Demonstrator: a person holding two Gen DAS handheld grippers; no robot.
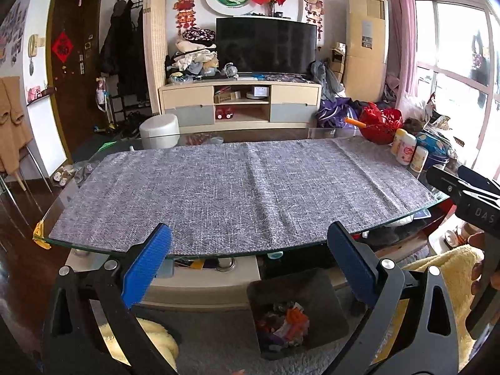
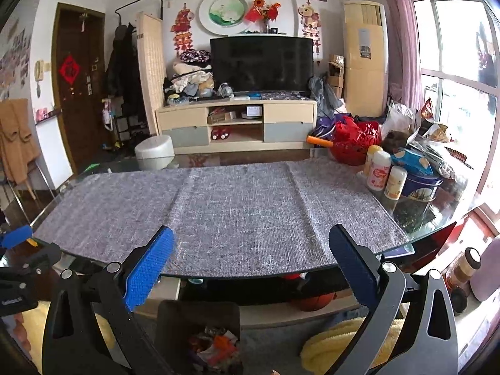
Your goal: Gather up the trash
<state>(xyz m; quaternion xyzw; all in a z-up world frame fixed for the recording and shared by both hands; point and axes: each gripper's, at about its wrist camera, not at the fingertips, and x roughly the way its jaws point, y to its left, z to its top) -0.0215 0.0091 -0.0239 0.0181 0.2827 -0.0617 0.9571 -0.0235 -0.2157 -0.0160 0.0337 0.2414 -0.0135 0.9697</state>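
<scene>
A dark trash bin [image 1: 325, 300] stands on the floor in front of the glass table, with crumpled wrappers and orange scraps [image 1: 286, 322] inside; it also shows in the right wrist view [image 2: 175, 322] with the trash [image 2: 215, 348] in it. My left gripper [image 1: 250, 243] is open and empty, held above the table's near edge and the bin. My right gripper [image 2: 253, 247] is open and empty at the same edge; its body shows in the left wrist view [image 1: 468, 193]. A grey cloth [image 1: 237, 184] covers the table top [image 2: 237, 212].
Bottles [image 2: 379, 173], a blue tin [image 2: 422, 186], a red basket [image 2: 356, 143] and bags crowd the table's right end. A TV stand [image 1: 240, 103] is beyond. A white stool [image 1: 159, 131] stands at the far left. Yellow fluffy fabric [image 2: 340, 334] lies by the bin.
</scene>
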